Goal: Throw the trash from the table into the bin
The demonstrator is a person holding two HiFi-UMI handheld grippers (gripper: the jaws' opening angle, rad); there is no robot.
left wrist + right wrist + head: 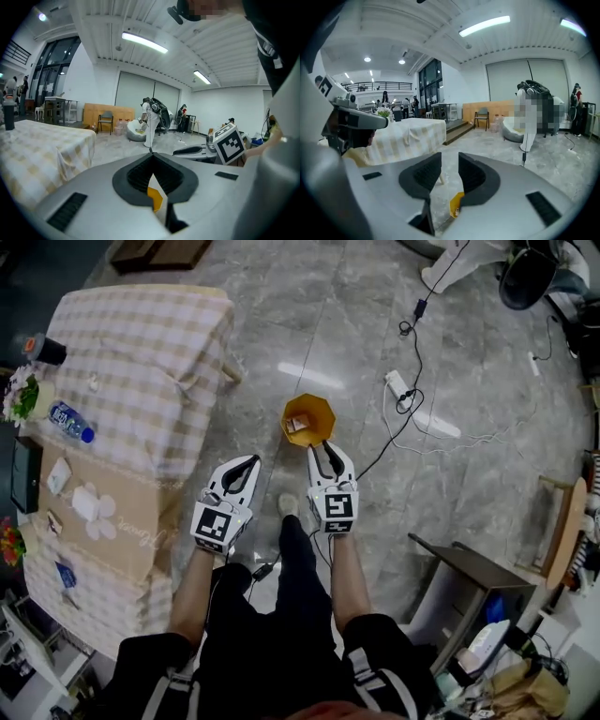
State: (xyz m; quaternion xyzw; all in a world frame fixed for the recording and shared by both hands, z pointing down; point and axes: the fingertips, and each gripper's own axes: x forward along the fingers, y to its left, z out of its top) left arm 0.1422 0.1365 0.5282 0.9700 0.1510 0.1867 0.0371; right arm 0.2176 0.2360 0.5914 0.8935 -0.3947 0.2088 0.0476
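An orange bin (308,420) stands on the grey floor with paper scraps inside it. Both grippers hang in the air just on my side of it. My left gripper (246,465) is shut, its tips meet (151,154), and it holds nothing. The right gripper (328,448) is open by a narrow gap (449,161) with nothing between its pads. A sliver of the bin shows below each pair of jaws (155,197) (456,204). The table (141,352) with its checkered cloth lies to the left, bearing crumpled white paper (92,505) and a small white scrap (92,382).
On the table also lie a water bottle (70,421), a dark flask (45,350), flowers (21,395) and a brown sheet (127,521). A power strip with cables (398,385) lies beyond the bin. A dark side table (469,582) stands at my right.
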